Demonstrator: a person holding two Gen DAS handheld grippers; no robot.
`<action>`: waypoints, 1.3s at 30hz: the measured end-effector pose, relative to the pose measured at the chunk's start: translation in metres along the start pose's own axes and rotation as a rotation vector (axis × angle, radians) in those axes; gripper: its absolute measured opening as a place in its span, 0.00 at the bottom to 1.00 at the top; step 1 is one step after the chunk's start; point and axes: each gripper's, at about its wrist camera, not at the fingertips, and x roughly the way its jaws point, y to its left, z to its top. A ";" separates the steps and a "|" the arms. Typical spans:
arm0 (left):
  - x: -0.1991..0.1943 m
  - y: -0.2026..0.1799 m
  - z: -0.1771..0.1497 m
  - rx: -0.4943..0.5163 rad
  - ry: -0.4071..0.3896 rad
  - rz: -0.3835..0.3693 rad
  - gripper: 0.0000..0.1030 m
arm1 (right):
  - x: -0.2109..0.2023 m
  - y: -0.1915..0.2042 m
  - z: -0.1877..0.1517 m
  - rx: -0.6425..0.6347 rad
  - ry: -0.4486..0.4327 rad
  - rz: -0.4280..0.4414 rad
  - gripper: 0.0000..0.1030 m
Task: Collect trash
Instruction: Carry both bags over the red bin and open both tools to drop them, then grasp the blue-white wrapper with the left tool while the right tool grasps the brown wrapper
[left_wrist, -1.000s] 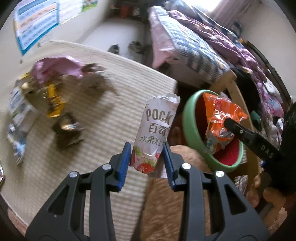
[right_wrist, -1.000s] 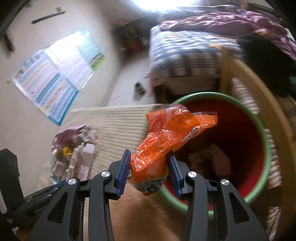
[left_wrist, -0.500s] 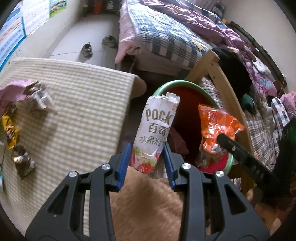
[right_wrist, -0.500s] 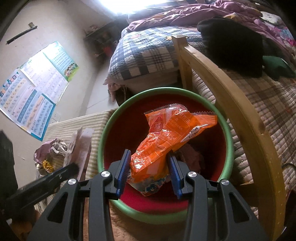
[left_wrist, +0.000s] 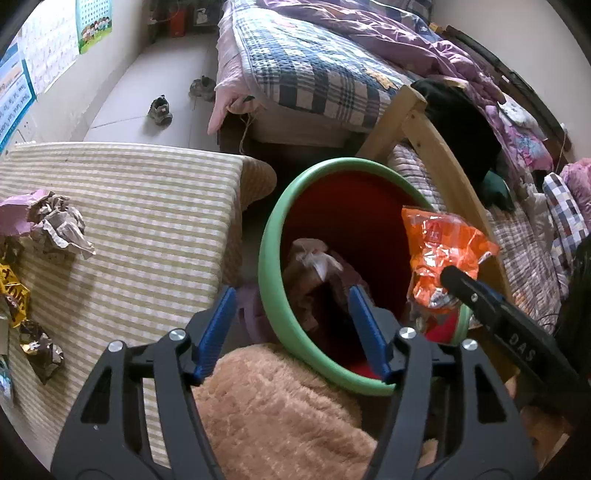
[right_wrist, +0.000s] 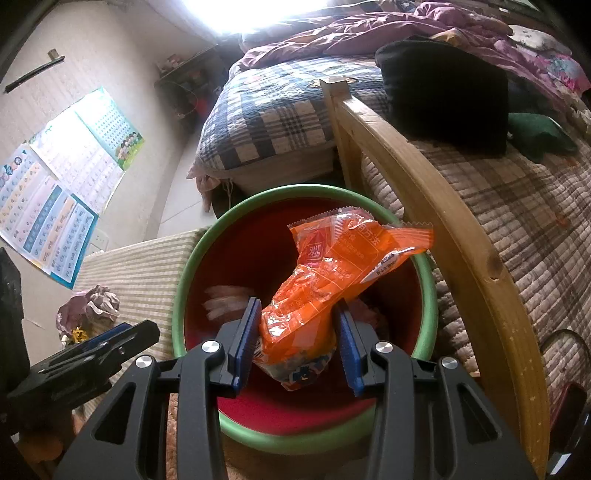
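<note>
Orange wrapper is clamped in our right gripper above the green-rimmed bin; we judge release comes next. Our left gripper, jaws just opened, holds nothing.

Left tool just opened, empty; right tool clamped.

A cluttered bedroom in daylight: a bed under a blue-and-cream plaid quilt and a rumpled purple blanket stands beside a pale tiled floor, where a pair of shoes lies. Bright light floods in beyond the bed. Colourful learning posters hang on the beige wall, and a curved wooden bed frame edges a quilted mattress.
</note>
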 end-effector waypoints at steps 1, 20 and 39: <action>-0.002 0.001 -0.001 -0.003 -0.005 0.002 0.62 | 0.001 0.001 0.000 -0.004 0.002 0.000 0.38; -0.061 0.067 -0.037 -0.138 -0.093 0.038 0.65 | 0.002 0.028 -0.002 -0.042 0.007 -0.020 0.53; -0.132 0.302 -0.152 -0.616 -0.130 0.404 0.65 | 0.017 0.137 -0.049 -0.300 0.100 0.060 0.53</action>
